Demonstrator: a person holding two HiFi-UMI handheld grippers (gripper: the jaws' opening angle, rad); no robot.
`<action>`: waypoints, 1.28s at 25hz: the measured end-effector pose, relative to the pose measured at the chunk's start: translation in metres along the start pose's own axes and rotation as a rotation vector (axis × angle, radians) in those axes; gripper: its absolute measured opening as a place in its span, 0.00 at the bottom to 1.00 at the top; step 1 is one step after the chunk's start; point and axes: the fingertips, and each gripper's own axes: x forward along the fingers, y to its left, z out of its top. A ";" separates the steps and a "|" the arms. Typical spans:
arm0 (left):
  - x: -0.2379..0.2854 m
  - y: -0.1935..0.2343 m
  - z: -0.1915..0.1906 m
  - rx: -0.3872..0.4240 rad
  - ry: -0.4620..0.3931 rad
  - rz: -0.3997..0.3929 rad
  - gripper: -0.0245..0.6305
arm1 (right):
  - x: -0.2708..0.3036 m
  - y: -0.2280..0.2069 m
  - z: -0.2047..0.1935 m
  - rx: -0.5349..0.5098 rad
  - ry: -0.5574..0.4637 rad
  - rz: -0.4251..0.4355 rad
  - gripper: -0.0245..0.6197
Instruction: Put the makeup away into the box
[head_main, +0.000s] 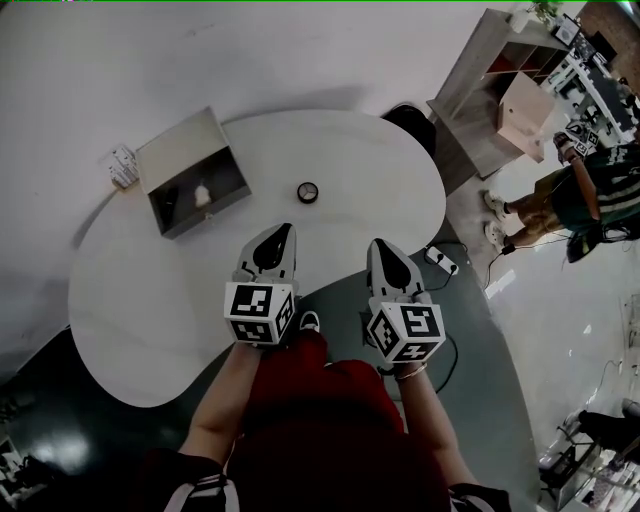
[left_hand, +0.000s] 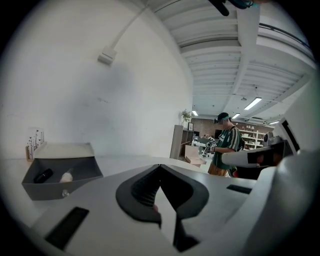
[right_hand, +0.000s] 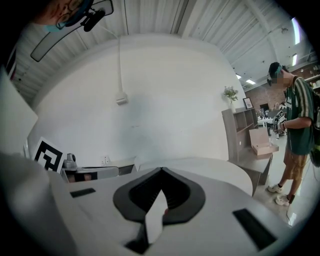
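A small round black makeup pot (head_main: 307, 191) sits alone on the white table (head_main: 380, 150), just above the middle of the head view. The table around it is bare, with nothing between it and either gripper. To its left, toward the upper left of the frame, stands the open grey box (head_main: 185, 140) (left_hand: 60, 189). In the box lie a small white item (head_main: 202, 196) (left_hand: 66, 176) and a dark, stick-like one (left_hand: 43, 175). A small white holder (head_main: 122, 166) stands just beside the box at its far left corner.

The left gripper (head_main: 280, 235) (left_hand: 160, 170) hovers below the pot and slightly left of it, over the near edge of the table. Its jaws are closed tip to tip, with nothing between them. The right gripper (head_main: 385, 255) (right_hand: 161, 172) is held level with it at lower centre, just off the table's edge over the dark floor. Its jaws are also pressed together and empty. Both point up the frame toward the table.

Past the table's right end, a white power strip (head_main: 441, 260) lies on the floor. A wooden shelf unit (head_main: 490, 90) fills the upper right corner. A person in a green striped shirt (head_main: 590, 190) (right_hand: 297, 125) stands at the right edge, well apart from the table.
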 end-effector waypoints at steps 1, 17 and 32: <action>0.004 0.004 0.000 -0.001 0.000 -0.001 0.07 | 0.006 0.001 0.001 -0.002 0.002 0.000 0.06; 0.046 0.039 -0.010 -0.065 0.042 -0.013 0.07 | 0.047 0.007 0.010 -0.032 0.015 -0.025 0.06; 0.075 0.026 -0.026 -0.025 0.123 0.004 0.26 | 0.068 -0.014 0.015 -0.043 0.041 0.034 0.06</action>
